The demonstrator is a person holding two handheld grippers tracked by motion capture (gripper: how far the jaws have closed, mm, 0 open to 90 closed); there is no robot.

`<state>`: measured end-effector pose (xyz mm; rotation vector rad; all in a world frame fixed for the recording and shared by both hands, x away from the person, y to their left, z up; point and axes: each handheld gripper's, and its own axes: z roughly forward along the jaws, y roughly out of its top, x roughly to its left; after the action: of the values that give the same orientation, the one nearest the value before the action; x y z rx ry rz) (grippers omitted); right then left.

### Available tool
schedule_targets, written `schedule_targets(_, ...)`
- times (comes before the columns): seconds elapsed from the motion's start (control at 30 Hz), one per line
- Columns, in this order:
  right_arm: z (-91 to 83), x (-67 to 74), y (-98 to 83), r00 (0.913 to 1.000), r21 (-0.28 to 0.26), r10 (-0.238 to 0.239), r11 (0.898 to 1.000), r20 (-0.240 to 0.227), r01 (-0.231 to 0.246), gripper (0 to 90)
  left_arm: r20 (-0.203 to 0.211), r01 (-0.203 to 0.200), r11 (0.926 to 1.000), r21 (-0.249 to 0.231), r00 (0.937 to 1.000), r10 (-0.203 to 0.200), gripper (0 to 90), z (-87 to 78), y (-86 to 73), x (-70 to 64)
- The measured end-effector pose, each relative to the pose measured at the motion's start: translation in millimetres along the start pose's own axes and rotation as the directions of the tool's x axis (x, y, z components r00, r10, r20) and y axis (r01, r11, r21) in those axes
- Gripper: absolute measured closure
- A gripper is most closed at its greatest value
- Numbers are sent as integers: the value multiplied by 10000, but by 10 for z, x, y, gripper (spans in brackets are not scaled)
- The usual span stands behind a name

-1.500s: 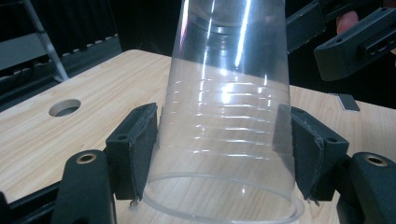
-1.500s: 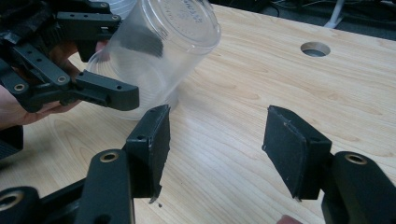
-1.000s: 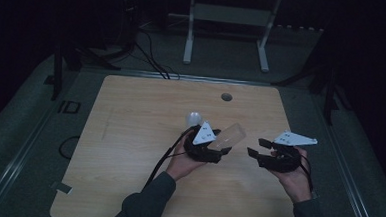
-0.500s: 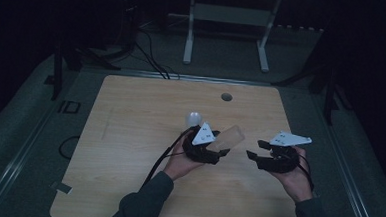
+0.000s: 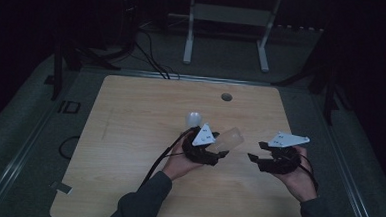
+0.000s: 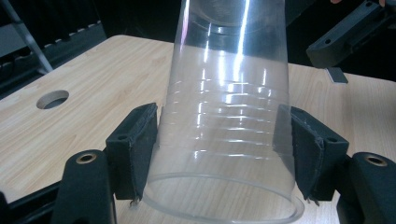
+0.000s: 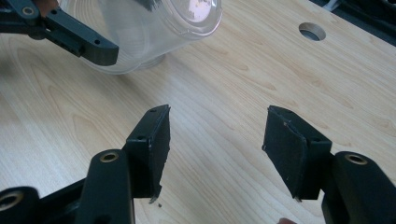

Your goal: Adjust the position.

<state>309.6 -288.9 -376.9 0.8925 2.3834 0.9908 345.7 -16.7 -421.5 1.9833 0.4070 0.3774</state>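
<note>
Two hand-held grippers are working over a light wooden bench (image 5: pixel 129 135) with rounded corners. Left hand-held gripper (image 6: pixel 224 140) is clamping a clear plastic cup (image 6: pixel 229 121), ribbed and tapered, across its wide open end; both black pads (image 6: pixel 140 144) are pressing on the cup's wall just above the rim. Cup is lying tilted on its side, base pointing away from the hand toward the person's right, raised off the bench surface. In the high view the cup (image 5: pixel 229 139) is sitting near the bench's middle, between the two hands.

Right hand-held gripper (image 7: pixel 215 149) is hovering near the cup's base with nothing between its pads; its jaws are standing partly apart, having just been opening a little. Bare wood is showing in the gap. In the right gripper view the cup's base (image 7: pixel 187 14) is hanging just beyond those jaws, not touching them.

Behind the left hand a small whitish rounded object (image 5: pixel 194 119) is resting on the bench; what it is I cannot tell. Farther off, a round hole (image 5: pixel 226 96) is cutting through the benchtop near its far edge.
</note>
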Motion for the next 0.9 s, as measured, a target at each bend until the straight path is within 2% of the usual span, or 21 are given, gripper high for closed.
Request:
schedule_targets(0.4, 10, 27, 43, 9987, 318, -494, 9983, -84, 497, 403, 412, -192, 9995, 233, 9990, 182, 316, 2, -35, -2)
schedule_targets(0.9, 6, 48, 74, 9966, 736, -793, 9940, -203, 806, 373, 994, -534, 9969, 576, 9939, 475, 316, 14, -56, -15)
